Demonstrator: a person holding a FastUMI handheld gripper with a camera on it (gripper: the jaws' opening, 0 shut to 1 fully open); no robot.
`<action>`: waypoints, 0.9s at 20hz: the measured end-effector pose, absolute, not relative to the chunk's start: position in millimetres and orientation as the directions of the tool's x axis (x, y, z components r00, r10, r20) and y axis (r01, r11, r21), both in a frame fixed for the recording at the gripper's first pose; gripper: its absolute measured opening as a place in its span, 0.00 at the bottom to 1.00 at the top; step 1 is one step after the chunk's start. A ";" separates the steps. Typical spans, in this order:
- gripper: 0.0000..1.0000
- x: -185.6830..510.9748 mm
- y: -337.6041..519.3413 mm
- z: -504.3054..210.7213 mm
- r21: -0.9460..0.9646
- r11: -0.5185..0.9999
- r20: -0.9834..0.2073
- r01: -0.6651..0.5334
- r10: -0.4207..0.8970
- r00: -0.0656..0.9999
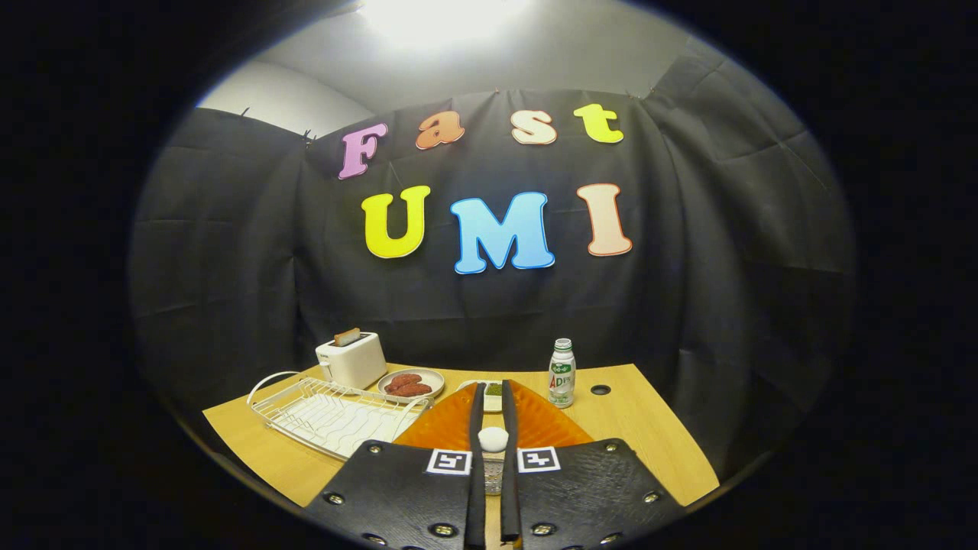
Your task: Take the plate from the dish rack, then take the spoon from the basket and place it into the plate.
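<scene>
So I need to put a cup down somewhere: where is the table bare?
The wood right of the bottle, around the round hole, is bare, as is the near corner in front of the dish rack. It is crowded from the toaster across the plate of food to the orange plate. The claw grips a white-tipped handle.

Orange plate upright on edge, clamped between gripper fingers, just right of dish rack. White spoon bowl near plate; basket unclear.
</scene>
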State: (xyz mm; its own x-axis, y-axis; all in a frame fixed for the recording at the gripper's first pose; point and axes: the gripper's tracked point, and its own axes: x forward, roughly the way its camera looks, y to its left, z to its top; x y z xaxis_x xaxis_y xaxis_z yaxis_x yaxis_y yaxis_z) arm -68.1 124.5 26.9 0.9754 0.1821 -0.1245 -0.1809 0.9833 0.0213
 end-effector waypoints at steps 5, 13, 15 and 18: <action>0.08 -93.4 115.1 46.1 0.002 0.988 -0.144 -0.152 0.150 0.978; 0.08 -119.1 112.3 56.1 -0.041 0.992 -0.156 -0.120 0.112 0.981; 0.08 -122.6 115.4 50.1 -0.051 0.992 -0.173 -0.118 0.107 0.979; 0.08 -132.7 125.8 36.1 -0.048 0.990 -0.205 -0.135 0.123 0.971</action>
